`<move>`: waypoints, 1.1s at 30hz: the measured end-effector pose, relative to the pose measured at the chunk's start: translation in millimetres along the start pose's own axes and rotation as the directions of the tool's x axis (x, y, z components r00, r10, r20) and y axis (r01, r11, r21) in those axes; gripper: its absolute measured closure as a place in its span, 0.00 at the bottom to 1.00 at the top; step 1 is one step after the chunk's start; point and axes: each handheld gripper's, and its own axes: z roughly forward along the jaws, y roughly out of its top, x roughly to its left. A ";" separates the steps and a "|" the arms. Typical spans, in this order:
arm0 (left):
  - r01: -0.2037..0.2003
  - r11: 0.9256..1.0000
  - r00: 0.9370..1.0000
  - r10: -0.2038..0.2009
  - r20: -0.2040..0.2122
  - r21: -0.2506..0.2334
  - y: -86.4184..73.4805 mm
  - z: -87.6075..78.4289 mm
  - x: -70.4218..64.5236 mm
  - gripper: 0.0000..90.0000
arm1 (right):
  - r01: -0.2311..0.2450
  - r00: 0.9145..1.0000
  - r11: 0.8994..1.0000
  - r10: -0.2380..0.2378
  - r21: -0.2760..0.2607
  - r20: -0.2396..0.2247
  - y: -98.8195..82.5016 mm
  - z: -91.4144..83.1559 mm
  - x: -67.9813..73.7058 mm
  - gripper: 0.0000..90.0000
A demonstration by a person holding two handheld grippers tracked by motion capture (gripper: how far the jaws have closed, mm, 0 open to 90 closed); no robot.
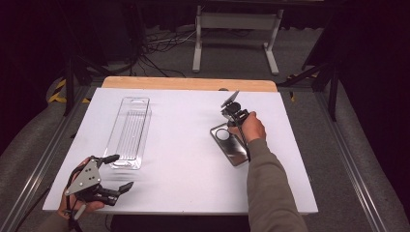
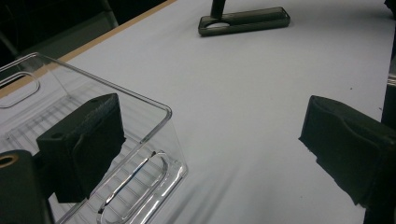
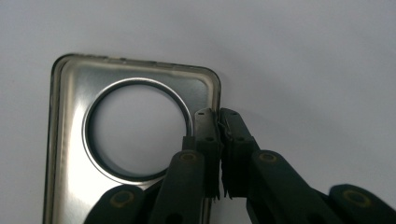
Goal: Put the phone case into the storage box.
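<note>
On the white table (image 1: 193, 159) a dark, shiny phone case (image 1: 230, 144) lies flat, right of the middle, with the inner side up and a big round hole near its far end. The right gripper (image 1: 231, 119) is held by the right hand (image 1: 251, 128) over the far end of this case. In the right gripper view its two black jaws are pressed together on the side wall of the phone case (image 3: 93, 140), just beside the round hole, so the wall is pinched between them. I can read no brand, label or writing on the case; its surface shows just reflections. A clear plastic tray (image 1: 129, 131) stands on the left part of the table, long and narrow, with a slot handle at each end and thin ribs on its bottom. The left gripper (image 1: 116, 173) is held low at the near left corner of the table, beside the near end of the tray, and its jaws are spread wide with nothing between them. In the left gripper view one jaw appears in front of the clear plastic tray (image 2: 154, 140), but I cannot tell if it touches the tray. Far in that view the phone case (image 2: 245, 21) is seen, with the right gripper's dark tip on its end. No writing can be read on the tray or on the grippers.
</note>
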 end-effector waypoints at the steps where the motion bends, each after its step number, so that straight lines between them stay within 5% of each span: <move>1: 0.002 1.000 1.000 -0.002 0.000 0.000 -0.1 0.0 -0.1 0.07 | 0.003 1.000 1.000 -0.003 -0.002 0.007 0.5 0.2 1.5 0.98; 8: 0.004 1.000 1.000 -0.004 0.002 0.000 -0.1 0.3 -0.3 0.07 | -0.018 0.999 1.000 0.019 -0.025 0.029 -2.1 -2.4 -0.2 0.99; 14: -0.009 1.000 1.000 0.009 0.000 0.002 0.5 0.4 0.1 0.07 | -0.087 0.996 0.995 0.089 -0.052 0.030 -9.9 -9.5 -9.2 0.99; 20: 0.001 1.000 1.000 -0.001 -0.003 -0.006 0.9 -0.3 -1.0 0.07 | -0.126 0.991 0.984 0.130 -0.123 0.029 -17.5 -22.6 -16.2 0.99; 23: -0.002 1.000 1.000 0.002 -0.005 -0.008 1.2 -0.6 -0.6 0.07 | -0.140 0.989 0.965 0.145 -0.221 0.006 -24.8 -35.3 -17.5 0.99; 29: -0.005 1.000 1.000 0.005 -0.005 -0.006 2.7 0.0 -0.9 0.07 | -0.177 0.982 0.909 0.191 -0.378 0.000 -43.6 -53.4 -20.9 0.99; 30: -0.005 1.000 1.000 0.005 -0.005 -0.006 2.7 0.0 -0.9 0.07 | -0.177 0.982 0.909 0.191 -0.378 0.000 -43.6 -53.4 -20.9 0.99; 33: -0.006 1.000 1.000 0.006 -0.008 -0.004 3.8 0.7 -1.4 0.07 | -0.199 0.976 0.871 0.219 -0.449 -0.008 -52.6 -60.7 -24.3 0.99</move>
